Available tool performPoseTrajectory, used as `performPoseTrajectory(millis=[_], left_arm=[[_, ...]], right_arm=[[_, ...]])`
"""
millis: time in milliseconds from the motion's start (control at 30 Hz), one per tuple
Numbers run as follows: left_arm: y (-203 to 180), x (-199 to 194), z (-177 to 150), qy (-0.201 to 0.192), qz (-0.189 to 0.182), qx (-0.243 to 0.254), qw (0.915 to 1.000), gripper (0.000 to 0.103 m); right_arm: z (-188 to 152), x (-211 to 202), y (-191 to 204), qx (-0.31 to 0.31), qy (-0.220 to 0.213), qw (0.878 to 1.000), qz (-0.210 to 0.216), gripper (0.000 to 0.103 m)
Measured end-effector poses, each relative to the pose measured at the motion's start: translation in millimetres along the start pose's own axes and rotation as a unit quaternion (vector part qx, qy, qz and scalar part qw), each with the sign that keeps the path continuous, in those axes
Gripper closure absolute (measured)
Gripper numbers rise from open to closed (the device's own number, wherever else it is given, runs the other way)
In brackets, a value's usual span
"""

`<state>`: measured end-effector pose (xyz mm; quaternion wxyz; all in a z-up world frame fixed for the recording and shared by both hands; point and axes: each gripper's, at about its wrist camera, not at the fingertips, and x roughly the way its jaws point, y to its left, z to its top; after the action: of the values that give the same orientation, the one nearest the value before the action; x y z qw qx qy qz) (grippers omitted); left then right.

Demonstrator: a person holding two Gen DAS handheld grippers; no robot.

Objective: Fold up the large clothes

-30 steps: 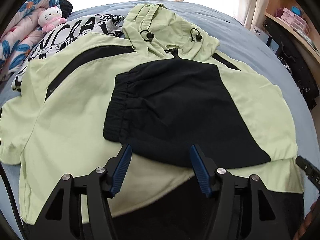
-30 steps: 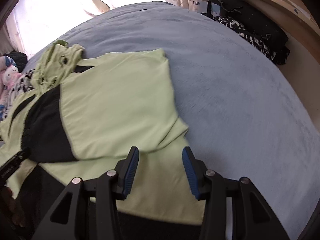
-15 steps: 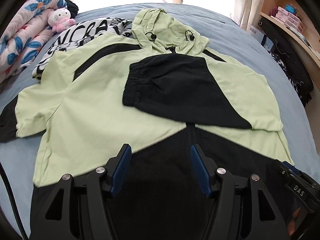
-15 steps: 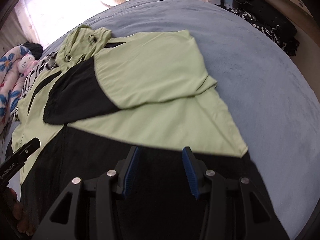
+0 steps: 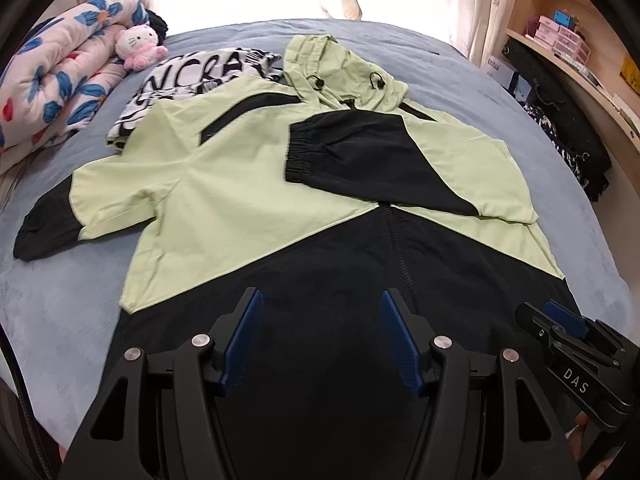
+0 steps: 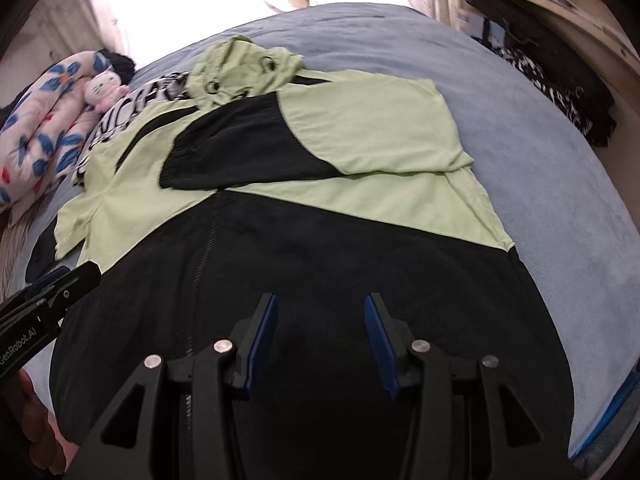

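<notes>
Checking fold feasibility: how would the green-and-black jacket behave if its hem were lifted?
The jacket is probably floppy: its folded sleeve drapes flat over the chest. Likely light and a bit slippery, judging by the thin, smooth-looking cloth. The hood would likely trail behind.

Blown-out window glare behind, fisheye-bent dark edges, slight blur

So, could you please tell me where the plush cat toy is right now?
In the left wrist view the plush cat toy sits far left on the bed, leaning against the floral quilt, beside the black-and-white printed garment.
</notes>
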<state>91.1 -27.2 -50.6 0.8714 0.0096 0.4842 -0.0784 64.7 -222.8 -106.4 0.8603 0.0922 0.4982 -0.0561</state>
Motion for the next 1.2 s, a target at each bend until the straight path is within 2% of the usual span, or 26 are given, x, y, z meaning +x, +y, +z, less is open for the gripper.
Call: performPoseTrajectory(millis=[267, 433, 600, 833, 1200], left_arm=[[42.0, -34.2, -21.3, -0.025, 0.006, -0.013, 0.9996, 0.042], [77.1, -49.4, -34.4, -0.042, 0.024, -0.017, 0.9987, 0.041], [134.0, -59.5, -43.2, -0.058, 0.043, -0.052, 0.9960, 0.037], [223.9, -52.6, -52.6, -0.056, 0.061, -0.123, 0.9889, 0.037], [358.9, -13.7, -44.8, -0.046, 0.044, -0.218, 0.9738, 0.037]], right_arm=[[-9.5, -23.6, 43.3, -0.039, -0.021, 0.999, -0.007, 0.057], [-17.4, -32.0, 82.1, -0.073, -0.030, 0.997, -0.011, 0.057], [-18.5, -31.1, 122.5, -0.105, -0.033, 0.994, -0.014, 0.057], [-8.9, -28.8, 190.2, -0.127, -0.059, 0.990, 0.007, 0.058], [18.1, 6.5, 304.1, -0.170, -0.080, 0.982, 0.028, 0.058]])
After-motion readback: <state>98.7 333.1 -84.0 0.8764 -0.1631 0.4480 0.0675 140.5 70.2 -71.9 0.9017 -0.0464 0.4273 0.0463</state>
